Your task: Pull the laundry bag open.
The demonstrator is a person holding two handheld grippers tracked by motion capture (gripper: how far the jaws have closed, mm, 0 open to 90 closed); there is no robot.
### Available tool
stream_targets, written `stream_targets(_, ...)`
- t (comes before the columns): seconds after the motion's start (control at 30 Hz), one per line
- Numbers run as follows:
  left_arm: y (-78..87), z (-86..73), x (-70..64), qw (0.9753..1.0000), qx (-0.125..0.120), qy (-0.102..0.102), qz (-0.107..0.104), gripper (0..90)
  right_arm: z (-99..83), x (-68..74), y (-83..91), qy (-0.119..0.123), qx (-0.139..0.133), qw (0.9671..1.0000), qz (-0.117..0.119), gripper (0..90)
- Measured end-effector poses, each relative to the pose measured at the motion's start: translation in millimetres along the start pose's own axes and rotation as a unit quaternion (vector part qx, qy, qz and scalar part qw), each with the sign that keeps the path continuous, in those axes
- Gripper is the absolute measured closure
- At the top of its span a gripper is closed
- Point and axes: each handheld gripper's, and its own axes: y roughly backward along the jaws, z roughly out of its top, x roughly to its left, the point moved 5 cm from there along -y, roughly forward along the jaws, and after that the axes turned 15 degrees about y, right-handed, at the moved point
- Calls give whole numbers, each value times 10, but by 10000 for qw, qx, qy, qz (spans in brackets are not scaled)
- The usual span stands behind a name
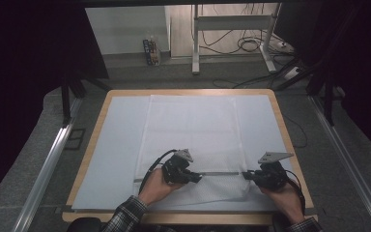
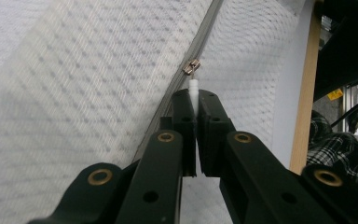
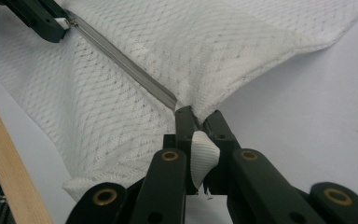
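A white mesh fabric cover [image 1: 188,130] lies flat on the table, with a grey zipper [image 1: 220,173] running across its near end. My left gripper [image 1: 199,177] is shut on the white pull tab [image 2: 194,91] that hangs from the metal slider [image 2: 191,66]. At the zipper's right end, my right gripper [image 1: 248,177] is shut on a bunched corner of the cover [image 3: 204,154], lifting it slightly. In the right gripper view the zipper [image 3: 126,70] runs from my right gripper [image 3: 196,117] up to the left gripper [image 3: 58,21] at the top left.
A pale sheet [image 1: 118,145] covers the wooden table [image 1: 95,140], whose near edge [image 3: 9,163] is close behind both grippers. Plaid sleeves [image 1: 125,215] enter from the bottom. On the floor beyond the table are a desk frame [image 1: 195,43], cables [image 1: 244,46] and a small box [image 1: 150,50].
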Motion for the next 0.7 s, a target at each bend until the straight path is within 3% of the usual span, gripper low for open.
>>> stream_targets(0.7, 150, -160, 115, 9998, -80, 196, 59, 876, -2, 10, -6, 54, 46, 10000, -18, 861)
